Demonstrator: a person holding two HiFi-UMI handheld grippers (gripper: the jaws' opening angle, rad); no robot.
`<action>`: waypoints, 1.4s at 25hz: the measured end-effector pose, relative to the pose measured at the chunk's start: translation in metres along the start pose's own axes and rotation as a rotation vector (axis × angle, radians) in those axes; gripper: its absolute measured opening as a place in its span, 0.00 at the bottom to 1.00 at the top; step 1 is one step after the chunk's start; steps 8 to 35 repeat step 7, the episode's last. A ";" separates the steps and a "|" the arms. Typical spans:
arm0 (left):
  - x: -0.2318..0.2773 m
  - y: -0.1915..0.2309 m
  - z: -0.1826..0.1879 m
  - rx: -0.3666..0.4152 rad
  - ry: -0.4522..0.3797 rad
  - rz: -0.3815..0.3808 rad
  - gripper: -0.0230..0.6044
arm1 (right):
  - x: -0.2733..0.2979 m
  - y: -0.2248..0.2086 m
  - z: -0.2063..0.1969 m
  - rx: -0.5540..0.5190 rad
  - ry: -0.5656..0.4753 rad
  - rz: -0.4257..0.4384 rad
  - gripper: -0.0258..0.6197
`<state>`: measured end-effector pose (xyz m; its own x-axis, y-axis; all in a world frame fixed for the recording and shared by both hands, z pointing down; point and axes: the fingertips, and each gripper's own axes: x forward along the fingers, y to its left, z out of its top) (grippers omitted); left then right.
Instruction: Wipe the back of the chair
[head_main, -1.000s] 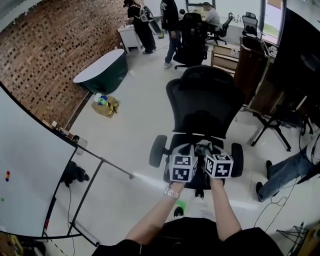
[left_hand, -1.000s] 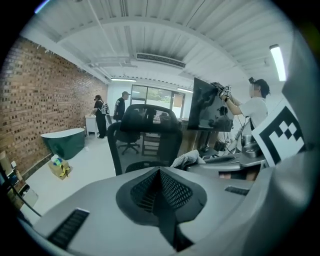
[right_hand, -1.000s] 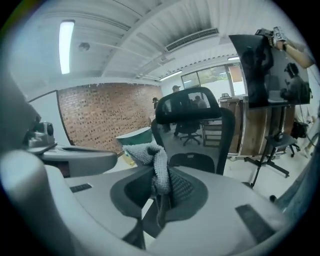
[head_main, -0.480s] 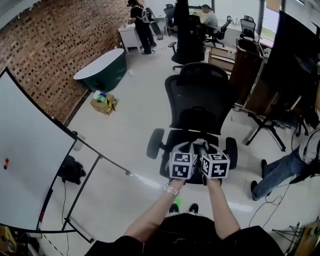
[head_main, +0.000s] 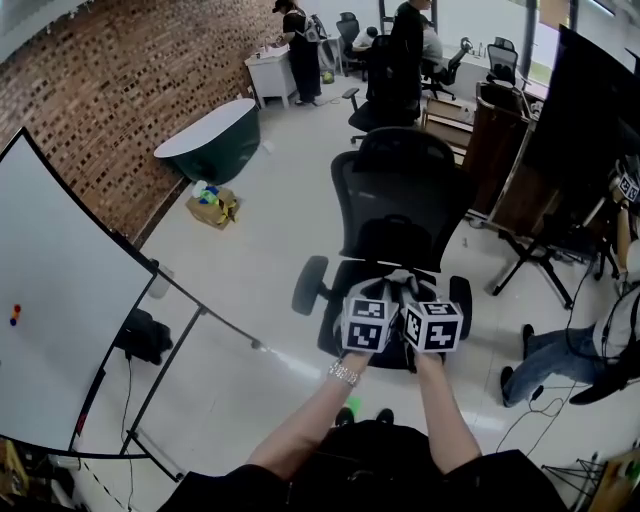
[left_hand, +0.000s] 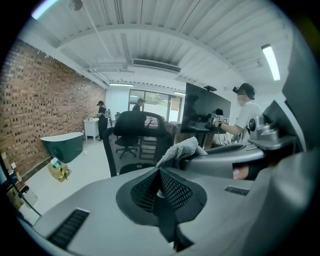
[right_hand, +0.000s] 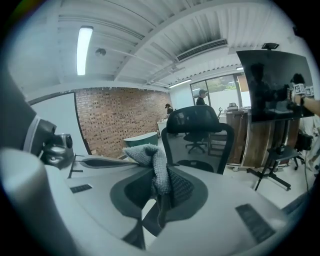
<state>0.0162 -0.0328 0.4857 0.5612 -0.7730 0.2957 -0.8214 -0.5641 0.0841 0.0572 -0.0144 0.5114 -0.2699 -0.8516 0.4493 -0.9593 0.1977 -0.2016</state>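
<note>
Stands at the front of a black mesh office chair (head_main: 400, 195), seat nearest, backrest upright on the far side, with open pale floor (head_main: 260, 250) off the chair's left edge and beyond it. Holds the 2 grippers side by side above the seat's front edge, short of the backrest. Pinches a grey cloth (right_hand: 156, 167) in the right gripper (right_hand: 159, 192), jaws closed on its fold, the loose end bunched above them. Presses the left gripper (left_hand: 160, 172) jaws together on nothing, with the cloth just to their right. Crowded off the chair's right edge: a wooden cabinet (head_main: 495, 150), a dark screen (head_main: 590, 130) on a stand with splayed legs, and a seated person's legs (head_main: 560, 350). On the left, a whiteboard (head_main: 60, 320) on a frame, well apart from the chair. In the head view only: a green bathtub (head_main: 210, 140) along the brick wall (head_main: 110, 90), a small box (head_main: 213, 208) on the floor beside it, and people at desks at the far end. In the gripper views only: a white ribbed ceiling (right_hand: 150, 30) with strip lights.
</note>
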 end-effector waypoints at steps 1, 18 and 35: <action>0.000 0.000 0.001 0.000 -0.002 0.002 0.04 | 0.000 0.001 0.000 -0.003 0.001 0.006 0.12; 0.005 -0.009 0.001 -0.007 -0.009 -0.004 0.04 | -0.003 -0.006 0.000 -0.011 -0.004 -0.003 0.12; 0.005 -0.009 0.001 -0.007 -0.009 -0.004 0.04 | -0.003 -0.006 0.000 -0.011 -0.004 -0.003 0.12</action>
